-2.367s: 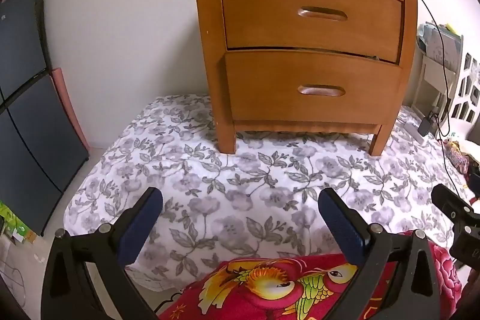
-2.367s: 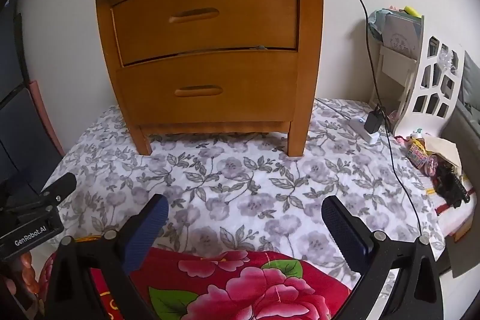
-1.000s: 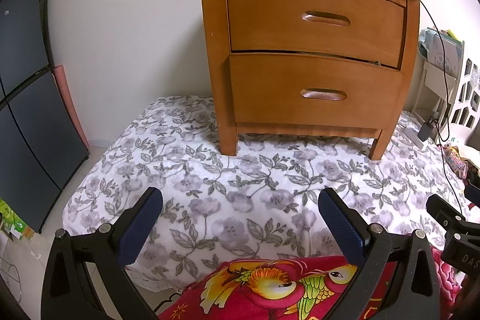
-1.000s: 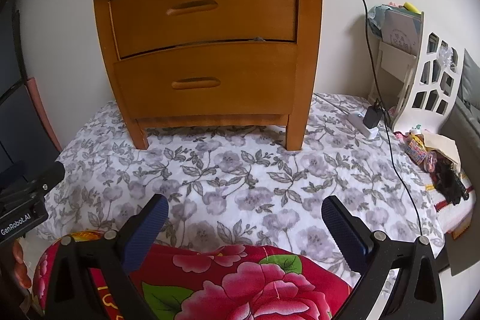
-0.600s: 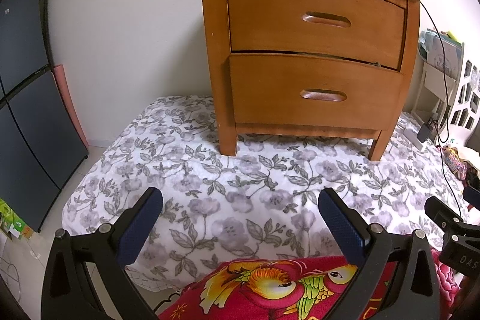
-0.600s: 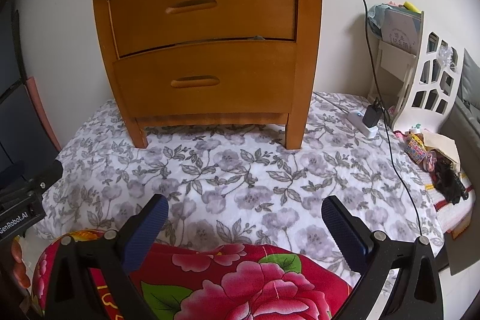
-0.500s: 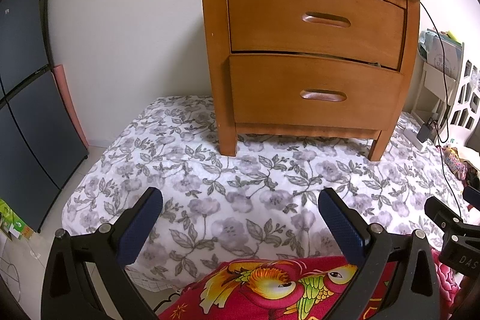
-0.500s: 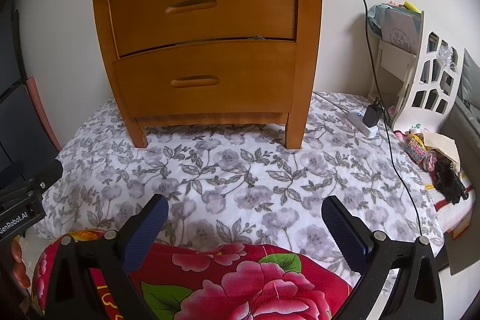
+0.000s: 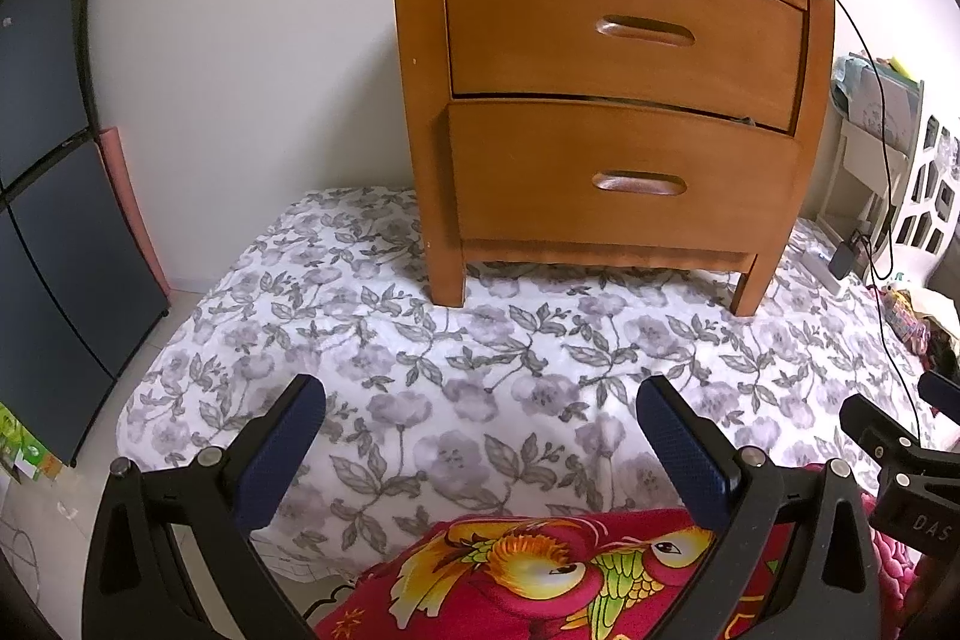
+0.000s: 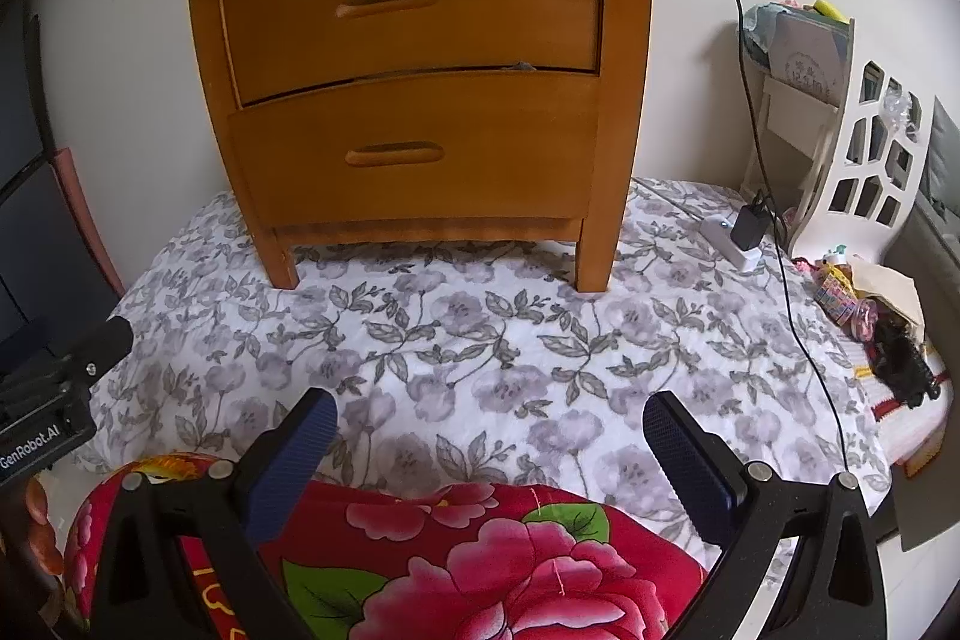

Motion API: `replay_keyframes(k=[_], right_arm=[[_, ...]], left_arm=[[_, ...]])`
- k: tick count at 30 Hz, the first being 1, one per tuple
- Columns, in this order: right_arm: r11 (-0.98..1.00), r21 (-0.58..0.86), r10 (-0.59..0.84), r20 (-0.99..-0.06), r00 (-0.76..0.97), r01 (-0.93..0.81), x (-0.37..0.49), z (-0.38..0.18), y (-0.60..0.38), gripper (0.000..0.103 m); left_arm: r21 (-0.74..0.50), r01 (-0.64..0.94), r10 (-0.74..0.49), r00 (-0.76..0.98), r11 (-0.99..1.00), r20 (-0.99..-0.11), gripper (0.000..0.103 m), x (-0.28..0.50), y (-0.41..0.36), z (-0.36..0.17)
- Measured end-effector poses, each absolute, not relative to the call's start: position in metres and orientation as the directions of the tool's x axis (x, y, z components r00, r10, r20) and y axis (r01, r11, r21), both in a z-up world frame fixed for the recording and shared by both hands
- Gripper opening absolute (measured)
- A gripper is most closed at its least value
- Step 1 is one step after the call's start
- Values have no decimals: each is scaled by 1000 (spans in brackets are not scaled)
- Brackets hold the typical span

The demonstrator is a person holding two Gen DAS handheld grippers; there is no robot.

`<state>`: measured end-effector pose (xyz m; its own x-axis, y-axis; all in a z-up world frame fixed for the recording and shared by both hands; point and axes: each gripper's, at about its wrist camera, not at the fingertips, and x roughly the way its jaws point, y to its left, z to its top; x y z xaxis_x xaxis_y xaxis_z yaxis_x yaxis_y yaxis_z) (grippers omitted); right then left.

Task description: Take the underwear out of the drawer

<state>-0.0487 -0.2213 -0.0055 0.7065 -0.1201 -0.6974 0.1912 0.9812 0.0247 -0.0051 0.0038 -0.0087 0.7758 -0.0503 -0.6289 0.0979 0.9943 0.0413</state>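
A wooden nightstand [image 9: 618, 100] is standing on a floral bedspread [image 9: 480, 370], its 2 drawers sitting nearly flush, the lower drawer [image 10: 420, 154] showing a thin gap along its top edge; no underwear is showing; the left gripper [image 9: 480, 454] and right gripper [image 10: 489, 460] are hovering well short of it, jaws spread wide and empty, over a red flowered cloth [image 10: 480, 562]; open bedspread is lying between.
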Motion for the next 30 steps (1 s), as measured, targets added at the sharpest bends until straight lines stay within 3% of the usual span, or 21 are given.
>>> replay_keyframes(k=[11, 18, 30], right_arm=[[982, 23, -118, -700, 704, 188, -50, -4, -221, 103], [981, 22, -123, -709, 695, 195, -49, -3, -227, 103], [985, 34, -94, -719, 689, 170, -41, -7, -230, 103]], left_arm=[[14, 92, -64, 785, 996, -617, 103, 3, 8, -4], [-88, 149, -172, 798, 985, -577, 103, 32, 13, 22], [69, 343, -222, 736, 937, -640, 103, 129, -67, 77]])
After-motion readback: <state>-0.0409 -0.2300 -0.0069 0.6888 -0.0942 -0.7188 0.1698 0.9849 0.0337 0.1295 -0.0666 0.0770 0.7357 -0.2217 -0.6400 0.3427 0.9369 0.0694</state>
